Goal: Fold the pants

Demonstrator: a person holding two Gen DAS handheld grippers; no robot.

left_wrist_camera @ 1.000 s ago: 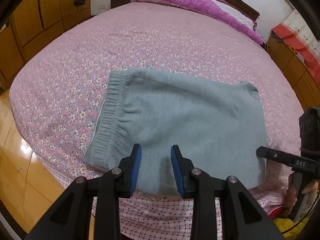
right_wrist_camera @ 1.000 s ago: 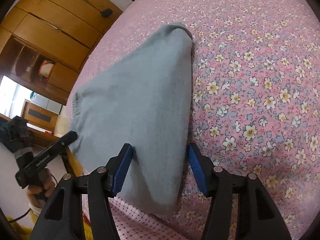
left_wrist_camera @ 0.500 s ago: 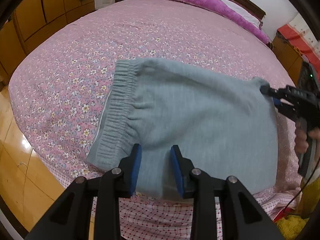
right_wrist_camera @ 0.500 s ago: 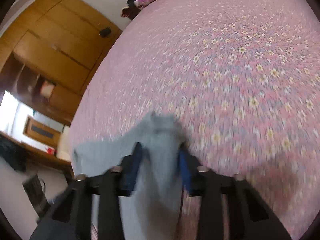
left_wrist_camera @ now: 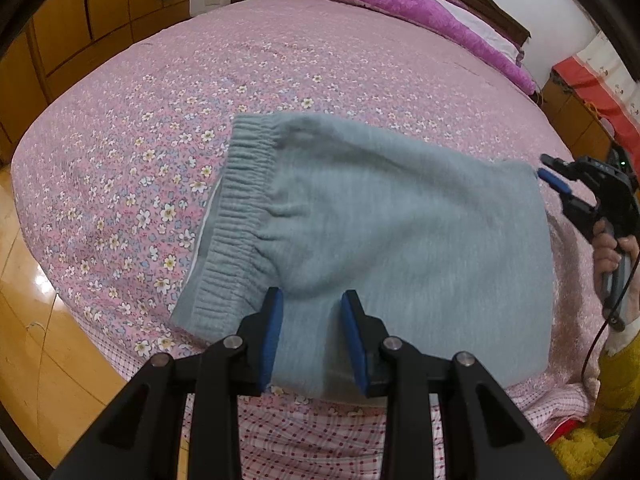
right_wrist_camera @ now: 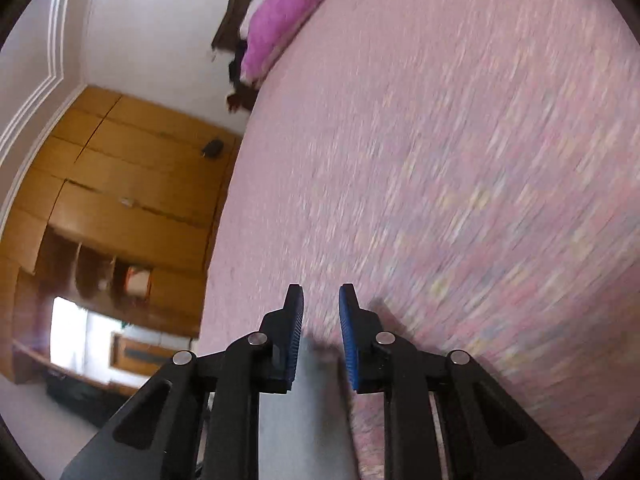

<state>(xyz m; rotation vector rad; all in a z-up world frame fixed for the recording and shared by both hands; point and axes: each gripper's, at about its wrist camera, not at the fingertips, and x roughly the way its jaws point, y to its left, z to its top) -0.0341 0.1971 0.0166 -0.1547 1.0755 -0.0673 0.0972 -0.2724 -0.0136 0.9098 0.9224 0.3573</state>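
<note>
- While the grey pants (left_wrist_camera: 384,224) lie folded on the near part of the pink flowered bed (left_wrist_camera: 280,64), their ribbed waistband (left_wrist_camera: 236,208) points to the left and their near edge reaches the near side of the bed.
- In the left wrist view the left gripper (left_wrist_camera: 313,332) hangs over the near edge of the pants; its blue pads (left_wrist_camera: 274,336) stand apart with grey cloth seen between them, and they do not press the cloth.
- At the far right corner of the pants the right gripper (left_wrist_camera: 554,179) is seen, held by a hand (left_wrist_camera: 612,248); its tips are just beside the corner of the cloth.
- In the right wrist view, which is blurred, the right gripper (right_wrist_camera: 321,316) has a narrow gap between its pads, with grey cloth (right_wrist_camera: 304,412) low between the fingers; it seems not to be clamped, but I cannot tell for sure.
- A purple pillow (left_wrist_camera: 400,0) lies at the far end of the bed, and wooden cabinets (right_wrist_camera: 120,200) stand at the left.
</note>
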